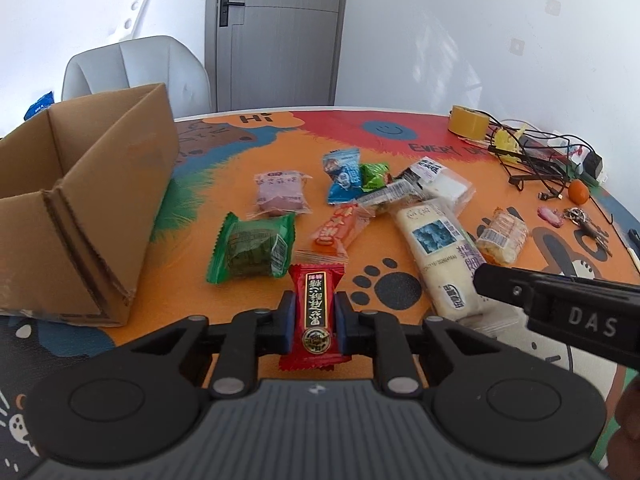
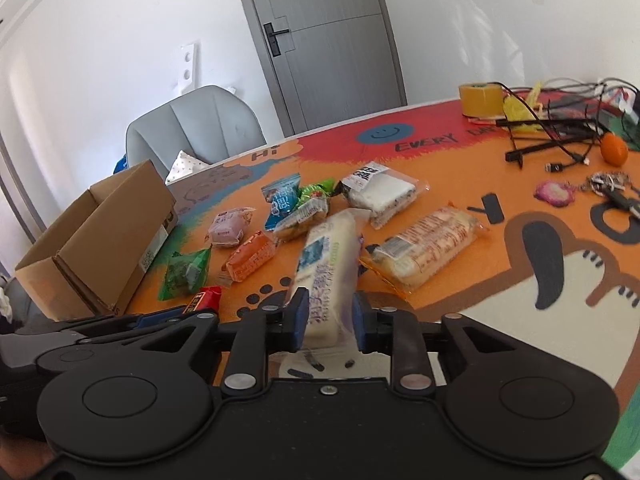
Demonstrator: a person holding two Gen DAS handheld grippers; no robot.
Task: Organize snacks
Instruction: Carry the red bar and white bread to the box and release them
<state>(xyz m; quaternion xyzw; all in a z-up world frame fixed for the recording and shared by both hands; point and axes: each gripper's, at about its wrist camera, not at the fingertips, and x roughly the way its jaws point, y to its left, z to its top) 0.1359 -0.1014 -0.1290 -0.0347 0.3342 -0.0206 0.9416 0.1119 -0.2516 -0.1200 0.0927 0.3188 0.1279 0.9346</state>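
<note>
Open cardboard box [image 1: 92, 200] is sitting at the far left of the bench [image 1: 224, 168], its near flap folded out; green packet [image 1: 252, 250] is lying just right of the box, with a pink bun packet [image 1: 280, 192] behind it and an orange bar [image 1: 340, 228] to its right; left tongs [image 1: 314, 312] are gripping the red snack bar [image 1: 316, 312], blue pads pressing both long sides, the bar standing lengthwise between them, whether it is clear of the bench cannot tell; blue packet [image 1: 342, 176], small green packet [image 1: 374, 176] and a black-and-white sandwich pack [image 1: 436, 180] are bunching mid-bench; right tongs [image 2: 329, 316] are clamping the near end of the long white bread pack [image 2: 326, 268], its far end resting on the pile; clear cracker pack [image 2: 428, 248] is lying just right of it; yellow tape roll [image 2: 480, 98], tangled cables [image 2: 560, 128], an orange fruit [image 2: 615, 149] and keys [image 2: 608, 186] are sitting at the far right edge
</note>
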